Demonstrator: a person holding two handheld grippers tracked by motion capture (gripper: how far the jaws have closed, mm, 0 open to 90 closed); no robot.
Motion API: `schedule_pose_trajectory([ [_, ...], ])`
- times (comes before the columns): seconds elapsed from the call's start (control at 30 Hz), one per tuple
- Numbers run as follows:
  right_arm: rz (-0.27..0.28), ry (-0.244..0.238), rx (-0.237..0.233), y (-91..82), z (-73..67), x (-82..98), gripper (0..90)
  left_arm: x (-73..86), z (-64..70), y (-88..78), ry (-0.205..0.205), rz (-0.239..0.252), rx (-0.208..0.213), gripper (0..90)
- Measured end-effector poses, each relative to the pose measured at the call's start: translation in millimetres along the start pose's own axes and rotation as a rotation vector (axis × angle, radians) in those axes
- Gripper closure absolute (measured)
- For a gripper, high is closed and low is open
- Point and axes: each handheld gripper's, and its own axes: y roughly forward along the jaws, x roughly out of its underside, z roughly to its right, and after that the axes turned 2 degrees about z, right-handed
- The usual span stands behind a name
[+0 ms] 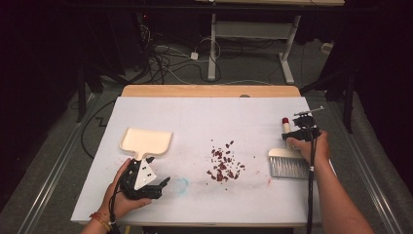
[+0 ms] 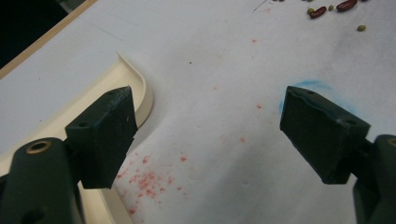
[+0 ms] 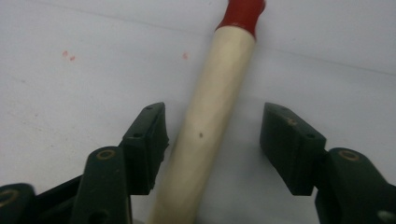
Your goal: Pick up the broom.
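A cream dustpan (image 1: 146, 140) lies on the white table cover at the left, its handle toward me. My left gripper (image 1: 158, 170) rests just right of that handle, open, with bare cover between its jaws (image 2: 210, 135); the dustpan's rim (image 2: 140, 88) curves behind the left jaw. A pile of dark red beans (image 1: 224, 163) is scattered mid-table. At the right lies a hand brush (image 1: 288, 165) with a pale wooden handle (image 3: 210, 116) and a red tip (image 3: 243, 14). My right gripper (image 1: 292, 135) is down over that handle, open, a jaw on each side (image 3: 212, 140) and a gap at both pads.
A blue smudge (image 1: 181, 184) marks the cover beside the left gripper, and red stains dot it. A few beans (image 2: 327, 9) lie farther off in the left gripper view. The table's wooden far edge (image 1: 209, 90) shows; cables and desk legs lie beyond.
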Motion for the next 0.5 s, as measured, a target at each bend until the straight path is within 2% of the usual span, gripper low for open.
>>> schedule_pose_trajectory([
  [0.1, -0.014, -0.019, 0.017, 2.6, -2.4, -2.4, 46.9, 0.4, 0.3, 0.4, -0.001, -0.004, 0.003, 18.0],
  [0.2, -0.02, -0.043, 0.017, 2.7, -6.7, -4.2, 59.1, 0.0, 1.2, 1.2, 0.01, -0.01, 0.008, 18.0],
  [0.23, -0.02, -0.043, 0.017, 2.7, -6.7, -4.2, 59.1, 0.0, 1.2, 1.2, 0.01, -0.01, 0.008, 18.0],
  [0.27, -0.03, -0.065, 0.04, 2.7, -12.9, -5.8, 60.7, -0.2, 1.6, 1.2, 0.012, -0.01, 0.01, 18.0],
  [0.5, -0.026, -0.086, 0.007, 3.1, -14.3, -6.1, 69.6, -0.3, 2.2, 0.8, 0.015, -0.01, 0.013, 18.0],
])
